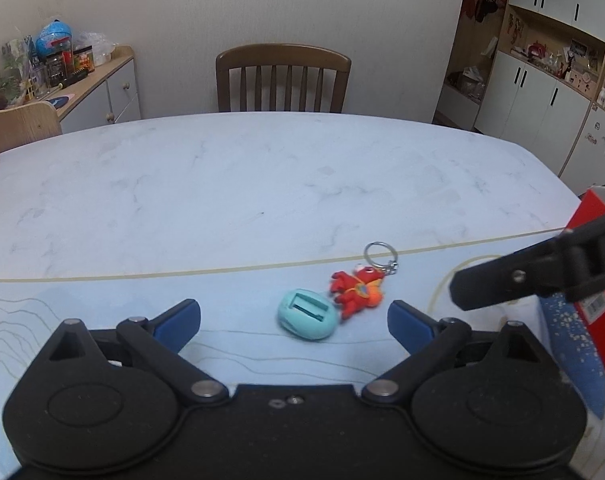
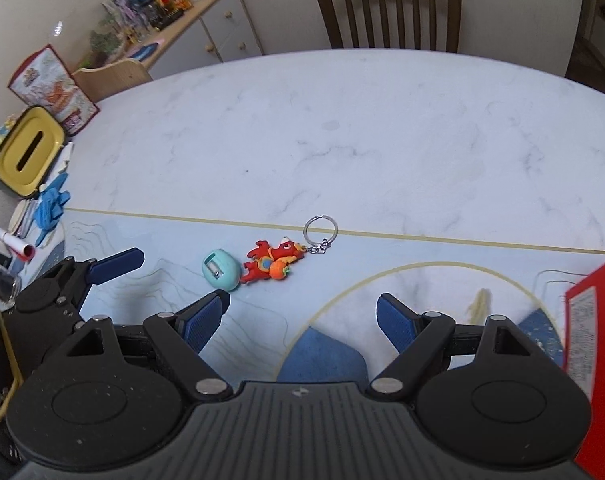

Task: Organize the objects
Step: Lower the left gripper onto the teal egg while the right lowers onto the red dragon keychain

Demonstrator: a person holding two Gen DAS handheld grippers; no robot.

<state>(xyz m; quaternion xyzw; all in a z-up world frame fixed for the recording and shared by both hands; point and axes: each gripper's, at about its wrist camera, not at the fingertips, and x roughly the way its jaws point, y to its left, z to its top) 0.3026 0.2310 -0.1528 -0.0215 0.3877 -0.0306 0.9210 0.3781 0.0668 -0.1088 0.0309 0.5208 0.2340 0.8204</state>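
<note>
Left wrist view: we see our left gripper [image 1: 293, 316] with jaws wide apart and nothing between them. It sits low over the bench [image 1: 222, 184]. Just ahead, between the blue pads, lies a teal egg [image 1: 307, 314] with a slot on its top face. A red keychain figure [image 1: 356, 288] touches the egg's right side, and its ring [image 1: 379, 254] points away from us. Both lie on the pale blue mat [image 1: 102, 304], just short of the yellow line that borders it. The right gripper [image 1: 534, 268] comes in from the right edge; from here we cannot tell how its jaws stand. A red box [image 1: 594, 264] sits behind it at the far right. A chair [image 1: 282, 78] stands at the far side of the bench.

Right wrist view: we see the right gripper [image 2: 302, 314], jaws apart and empty, over the mat's [image 2: 150, 320] white circle. The egg [image 2: 221, 270] and the figure [image 2: 272, 266] lie ahead and left of it, touching, with the ring [image 2: 321, 230] on the yellow line. The left gripper [image 2: 114, 264] is at the left, near the egg, with one blue pad showing. The red box [image 2: 594, 340] fills the right edge. A yellow tissue box [image 2: 28, 150] and a blue glove [image 2: 52, 204] sit at the bench's [image 2: 342, 132] left edge.
</note>
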